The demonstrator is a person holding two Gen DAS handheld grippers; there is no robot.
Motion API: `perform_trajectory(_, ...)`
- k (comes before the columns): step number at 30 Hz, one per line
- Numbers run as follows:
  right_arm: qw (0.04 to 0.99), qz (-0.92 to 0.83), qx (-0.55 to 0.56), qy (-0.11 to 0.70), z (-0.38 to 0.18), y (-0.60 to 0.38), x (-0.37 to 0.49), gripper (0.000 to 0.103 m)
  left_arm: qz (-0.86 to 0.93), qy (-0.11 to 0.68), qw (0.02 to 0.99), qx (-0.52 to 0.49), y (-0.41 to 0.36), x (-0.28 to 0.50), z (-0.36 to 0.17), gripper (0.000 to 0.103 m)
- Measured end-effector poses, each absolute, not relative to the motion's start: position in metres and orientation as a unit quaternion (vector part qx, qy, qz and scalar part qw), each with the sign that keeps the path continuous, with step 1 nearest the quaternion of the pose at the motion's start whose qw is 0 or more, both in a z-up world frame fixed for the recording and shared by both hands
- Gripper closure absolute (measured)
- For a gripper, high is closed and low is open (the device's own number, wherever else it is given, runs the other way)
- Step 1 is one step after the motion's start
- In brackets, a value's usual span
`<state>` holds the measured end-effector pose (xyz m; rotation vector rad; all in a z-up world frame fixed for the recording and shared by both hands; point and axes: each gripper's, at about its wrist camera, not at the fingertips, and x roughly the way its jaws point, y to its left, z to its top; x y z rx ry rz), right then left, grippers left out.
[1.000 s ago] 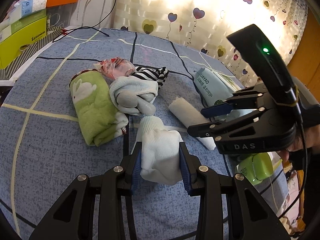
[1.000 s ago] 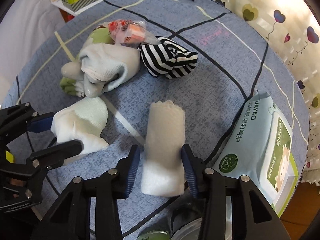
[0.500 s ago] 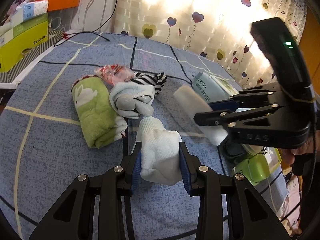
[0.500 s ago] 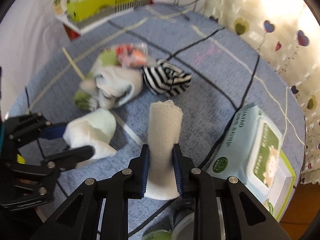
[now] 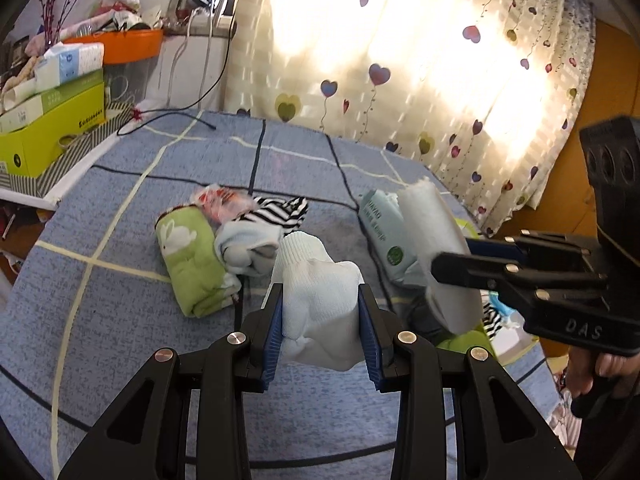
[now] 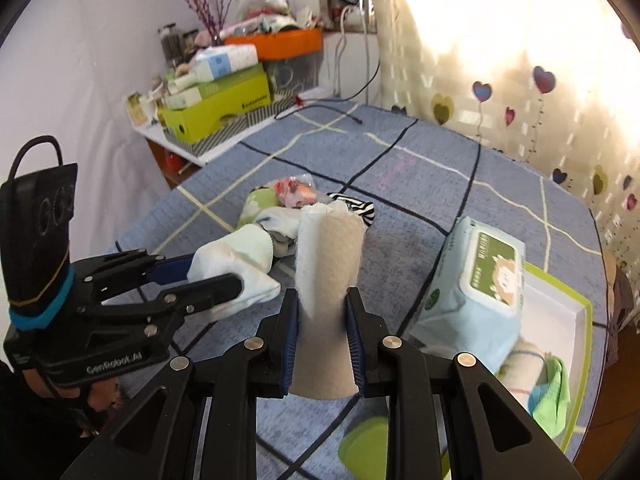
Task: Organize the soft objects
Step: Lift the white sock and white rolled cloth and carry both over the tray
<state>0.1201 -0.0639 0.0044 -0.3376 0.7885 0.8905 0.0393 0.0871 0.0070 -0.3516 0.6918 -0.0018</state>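
Observation:
My left gripper (image 5: 320,320) is shut on a pale blue-white sock bundle (image 5: 318,300) and holds it above the blue bedspread (image 5: 120,320). My right gripper (image 6: 322,336) is shut on a rolled white cloth (image 6: 330,276), also lifted off the bed; that rolled white cloth (image 5: 436,240) and the right gripper (image 5: 452,258) appear at the right of the left wrist view. The left gripper (image 6: 208,276) with the sock bundle (image 6: 236,264) shows at the left of the right wrist view. On the bed lie a green rabbit towel roll (image 5: 192,260), a light blue and grey sock ball (image 5: 248,246), a striped sock (image 5: 280,210) and a pink packet (image 5: 220,200).
A pack of wet wipes (image 6: 476,276) lies at the bed's right side beside a white tray with a green rim (image 6: 560,308) holding folded cloths. A side shelf with a lime box (image 6: 216,108) and orange bin (image 6: 280,42) stands at the far left. A heart-patterned curtain (image 5: 420,60) hangs behind.
The right gripper closed on the rolled white cloth and lifted it off the bed, tilting upward. The left gripper rose a little with the sock bundle still in its grip.

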Motion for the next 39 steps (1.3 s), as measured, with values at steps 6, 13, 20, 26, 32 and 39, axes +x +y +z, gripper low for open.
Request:
perform_trajectory(6, 0.828, 0.418, -0.131, 0.352, 0.015, -0.092, 0.103, 0.081, -0.01, 0.331, 0.93, -0.16, 0.069, 0.036, 0.02, 0.067)
perform_trajectory(13, 0.841, 0.411, -0.104, 0.337, 0.022, -0.125, 0.091, 0.081, -0.023, 0.324, 0.935, -0.144, 0.045, 0.034, 0.035, 0.067)
perform_trajectory(20, 0.85, 0.401, -0.086, 0.331, 0.024, -0.154, 0.088, 0.081, -0.034, 0.325, 0.936, -0.131, 0.022, 0.037, 0.042, 0.067)
perform_trajectory(26, 0.856, 0.392, -0.073, 0.33, 0.025, -0.174, 0.089, 0.081, -0.046, 0.323, 0.937, -0.123, 0.004, 0.041, 0.049, 0.067)
perform_trajectory(32, 0.861, 0.387, -0.065, 0.324, 0.027, -0.19, 0.088, 0.081, -0.054, 0.322, 0.938, -0.117, -0.01, 0.043, 0.055, 0.067)
perform_trajectory(39, 0.868, 0.374, -0.049, 0.322, 0.026, -0.212, 0.089, 0.081, -0.069, 0.323, 0.938, -0.105, -0.029, 0.046, 0.059, 0.067)
